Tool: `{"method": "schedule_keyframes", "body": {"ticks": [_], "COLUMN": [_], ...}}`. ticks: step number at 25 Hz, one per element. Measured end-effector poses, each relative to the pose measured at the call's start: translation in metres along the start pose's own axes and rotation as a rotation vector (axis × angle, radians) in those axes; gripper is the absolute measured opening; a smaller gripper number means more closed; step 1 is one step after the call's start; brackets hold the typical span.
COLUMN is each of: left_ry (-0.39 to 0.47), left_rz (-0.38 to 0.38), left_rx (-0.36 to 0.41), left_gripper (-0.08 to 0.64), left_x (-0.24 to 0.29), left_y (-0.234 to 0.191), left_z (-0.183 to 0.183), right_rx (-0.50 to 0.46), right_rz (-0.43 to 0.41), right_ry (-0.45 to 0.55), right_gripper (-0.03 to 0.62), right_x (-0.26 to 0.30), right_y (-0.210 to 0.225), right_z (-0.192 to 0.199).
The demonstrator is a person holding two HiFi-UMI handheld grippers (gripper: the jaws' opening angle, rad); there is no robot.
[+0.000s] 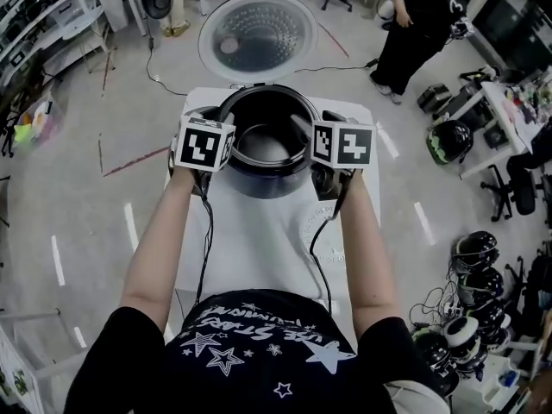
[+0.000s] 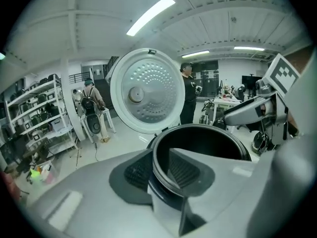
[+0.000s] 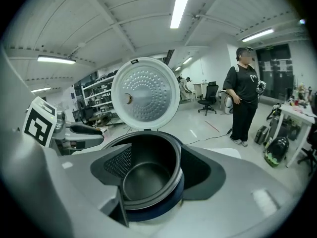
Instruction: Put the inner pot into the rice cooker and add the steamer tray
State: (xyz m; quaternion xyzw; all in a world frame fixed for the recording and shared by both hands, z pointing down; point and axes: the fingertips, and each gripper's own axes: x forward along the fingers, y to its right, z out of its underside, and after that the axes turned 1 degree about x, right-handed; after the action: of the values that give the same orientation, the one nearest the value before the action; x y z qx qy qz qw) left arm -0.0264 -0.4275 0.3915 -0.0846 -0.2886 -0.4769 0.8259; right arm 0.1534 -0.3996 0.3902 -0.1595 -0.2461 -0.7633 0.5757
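Head view looks down on the rice cooker standing on a white table, its round lid hinged up at the cooker's far side; the inner pot sits down inside the cooker, its dark rim just above the cooker's blue collar and its bottom bare; a marker cube shows at each side of the cooker's near rim; left gripper view shows the left gripper at the cooker's left side with its jaws apart and astride the pot's rim, one ribbed pad outside the rim and close beside it, the other inside the pot and clear of the wall, so nothing is clamped; right gripper view shows the right gripper spread wider over the cooker's right side, one pad hanging inside the pot above its bottom, the other outside the rim, neither pressing on it
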Motion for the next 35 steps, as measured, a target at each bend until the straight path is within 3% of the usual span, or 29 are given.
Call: {"method": "schedule_keyframes", "body": {"ticks": [3,6,13,17,26,35], "left_ry": [0.054,0.092,0.137,0.113,0.002,-0.151], "left_rz": [-0.012,0.001,0.145,0.28,0.453,0.522], "left_rx": [0.057,0.064,0.082,0.11,0.186,0.208], "left_gripper": [0.068,0.002,0.0,0.0,0.0,0.0], "left_x": [-0.016,-0.033,-0.063,-0.064,-0.058,-0.033], "left_y": [0.0,0.004,0.038,0.074,0.161,0.226], "left_z": [0.004,0.008,0.009,0.011,0.057,0.112], "right_rx": [0.032,0.057,0.11,0.154,0.236,0.31], "right_rz": [0.031,0.077,0.2,0.27,0.44,0.497], "right_ry": [0.017,0.032,0.039,0.024,-0.046,-0.149], "right_gripper": [0.336,0.336,0.336,0.336,0.336,0.336], "right_x": [-0.017,-0.036,-0.086,-0.105,-0.16,-0.182], "right_y": [-0.012,-0.019,-0.019,-0.008,0.046,0.1], "right_z": [0.008,0.017,0.055,0.079,0.163,0.241]}}
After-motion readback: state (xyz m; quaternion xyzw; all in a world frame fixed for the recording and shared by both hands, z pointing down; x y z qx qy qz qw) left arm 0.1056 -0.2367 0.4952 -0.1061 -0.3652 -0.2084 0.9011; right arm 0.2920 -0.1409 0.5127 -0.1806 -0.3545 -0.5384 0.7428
